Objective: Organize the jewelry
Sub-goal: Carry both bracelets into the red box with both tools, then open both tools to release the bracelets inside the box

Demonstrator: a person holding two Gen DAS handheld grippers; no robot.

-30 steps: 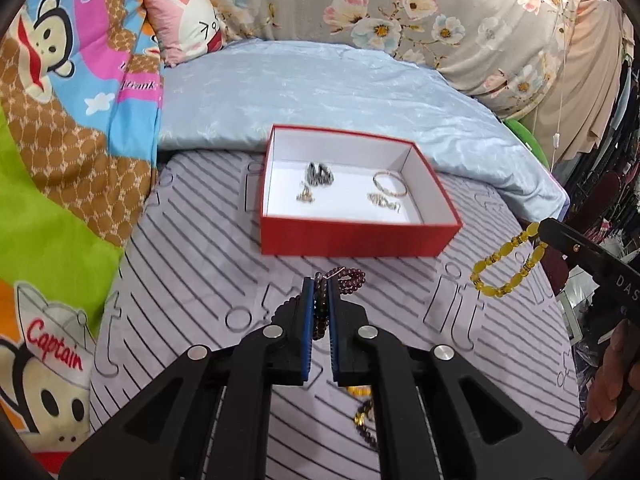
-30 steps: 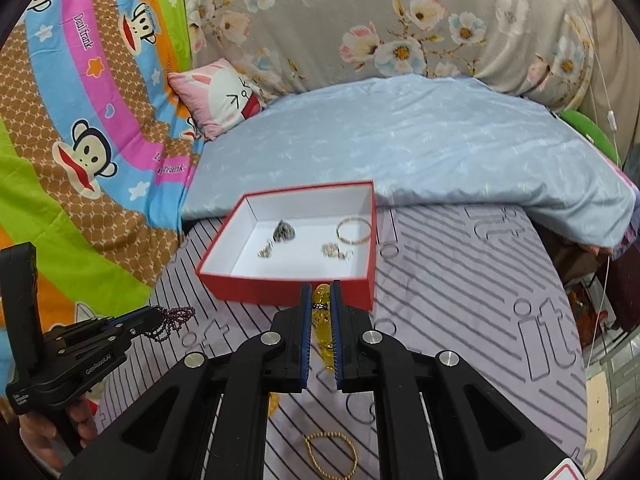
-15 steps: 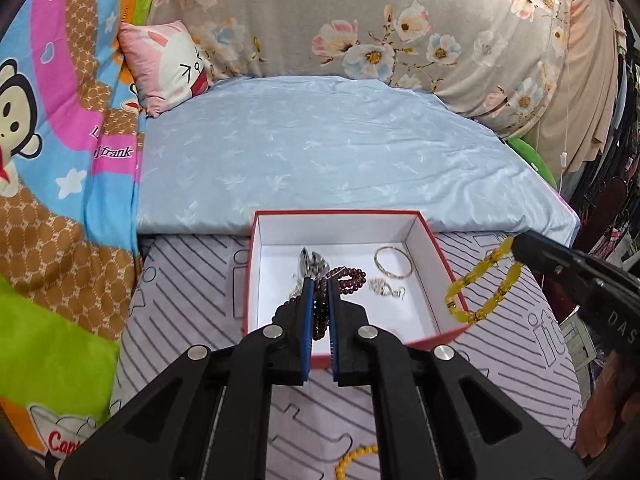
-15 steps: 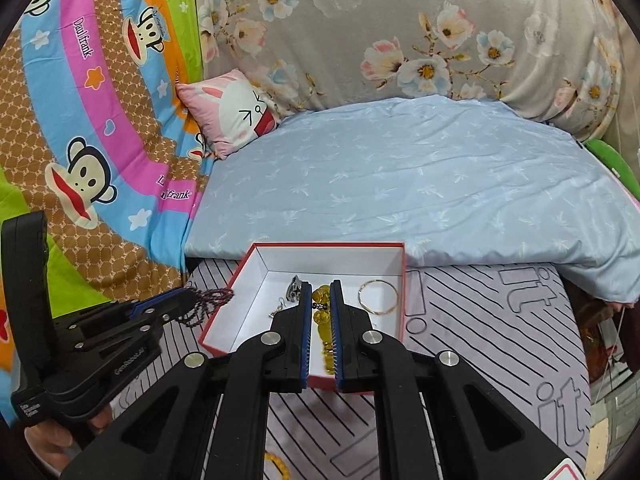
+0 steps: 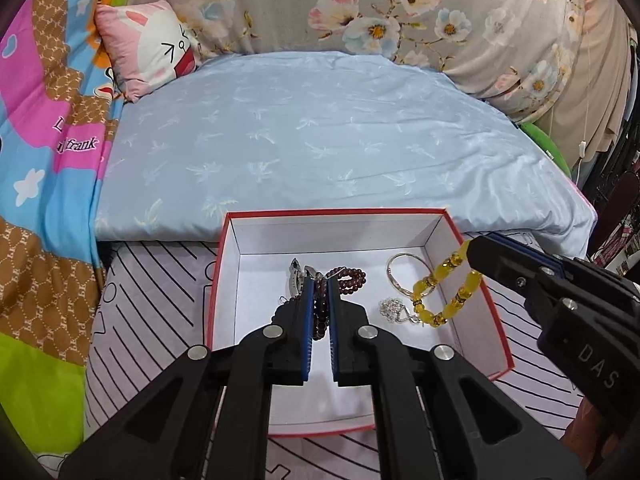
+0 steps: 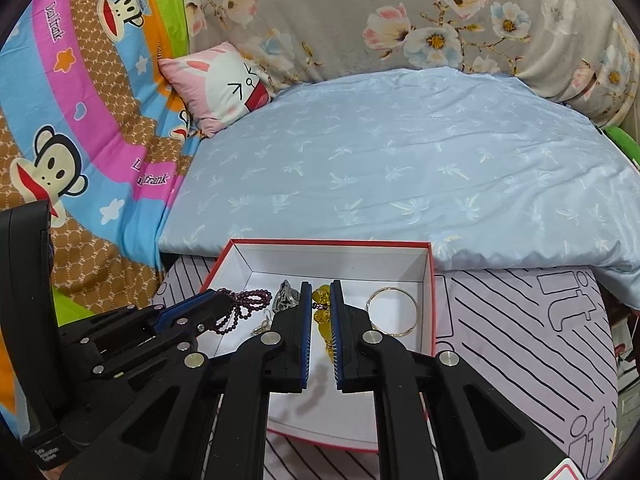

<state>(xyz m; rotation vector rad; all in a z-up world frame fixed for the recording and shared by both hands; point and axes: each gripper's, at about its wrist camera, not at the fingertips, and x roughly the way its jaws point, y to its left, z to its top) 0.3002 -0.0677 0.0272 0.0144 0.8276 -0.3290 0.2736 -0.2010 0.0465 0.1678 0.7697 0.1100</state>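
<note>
A red box with a white inside sits on the striped mat; it also shows in the right wrist view. My left gripper is shut on a dark red bead bracelet and holds it over the box's middle. My right gripper is shut on a yellow bead bracelet, which hangs over the box's right side in the left wrist view. In the box lie a thin bangle, a silver clip and a small sparkly piece.
The striped mat lies on a bed. A light blue quilt lies just behind the box. A pink rabbit cushion and a cartoon monkey blanket are at the left. Floral fabric covers the back.
Both grippers have moved forward from in front of the box to over it, carrying their bracelets. The box now lies directly under both sets of fingers.
</note>
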